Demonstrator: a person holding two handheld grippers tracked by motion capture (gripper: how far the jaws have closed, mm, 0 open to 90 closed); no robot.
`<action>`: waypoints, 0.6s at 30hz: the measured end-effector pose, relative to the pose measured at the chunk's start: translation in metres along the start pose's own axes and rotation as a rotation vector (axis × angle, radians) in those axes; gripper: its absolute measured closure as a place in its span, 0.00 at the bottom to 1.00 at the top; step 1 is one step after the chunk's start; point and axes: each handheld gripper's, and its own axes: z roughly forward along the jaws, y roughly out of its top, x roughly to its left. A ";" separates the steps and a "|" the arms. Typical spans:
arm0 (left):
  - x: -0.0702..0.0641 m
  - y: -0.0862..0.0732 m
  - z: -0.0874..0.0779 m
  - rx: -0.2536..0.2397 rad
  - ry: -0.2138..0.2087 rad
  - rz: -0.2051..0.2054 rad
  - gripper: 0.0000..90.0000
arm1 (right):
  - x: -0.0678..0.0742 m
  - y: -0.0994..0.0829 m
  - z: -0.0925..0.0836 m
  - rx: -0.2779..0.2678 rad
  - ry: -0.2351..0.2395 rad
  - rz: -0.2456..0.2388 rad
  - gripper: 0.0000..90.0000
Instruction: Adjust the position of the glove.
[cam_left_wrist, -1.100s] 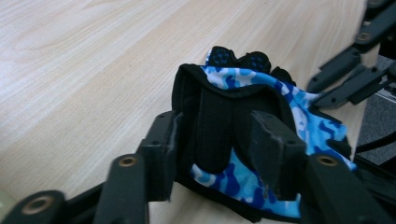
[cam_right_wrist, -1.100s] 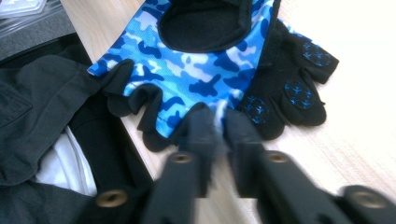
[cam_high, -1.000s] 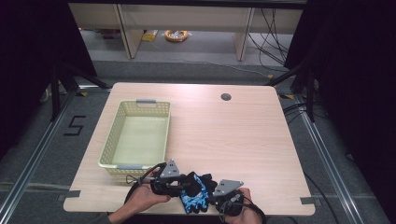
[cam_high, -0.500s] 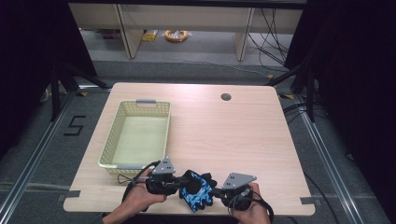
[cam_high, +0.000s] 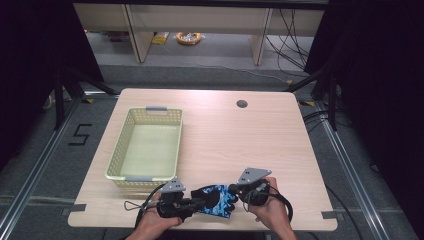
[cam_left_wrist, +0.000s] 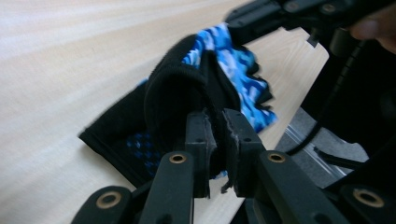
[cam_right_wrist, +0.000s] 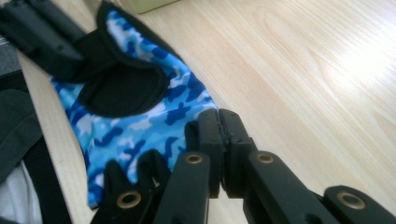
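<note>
A blue camouflage glove lies at the near edge of the worktop, stretched between both tools. The left gripper has just been closing and its jaws now pinch the glove's black cuff; the right gripper has its jaws clamped on the finger end. A yellow basket stands just beyond the left hand

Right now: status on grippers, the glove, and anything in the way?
Left gripper shut on glove cuff; jaws just closed. Right gripper shut on glove finger end. Basket close behind-left, apart.
</note>
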 end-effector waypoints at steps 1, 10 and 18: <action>0.000 -0.002 0.001 0.001 -0.004 -0.001 0.89 | -0.001 0.002 0.003 0.003 0.002 -0.006 0.99; 0.010 -0.015 0.009 0.029 0.009 -0.069 0.85 | -0.011 0.010 0.029 0.038 0.041 -0.031 0.99; 0.013 -0.019 0.008 0.029 0.032 -0.065 0.78 | -0.008 0.004 0.047 0.107 0.031 -0.018 0.97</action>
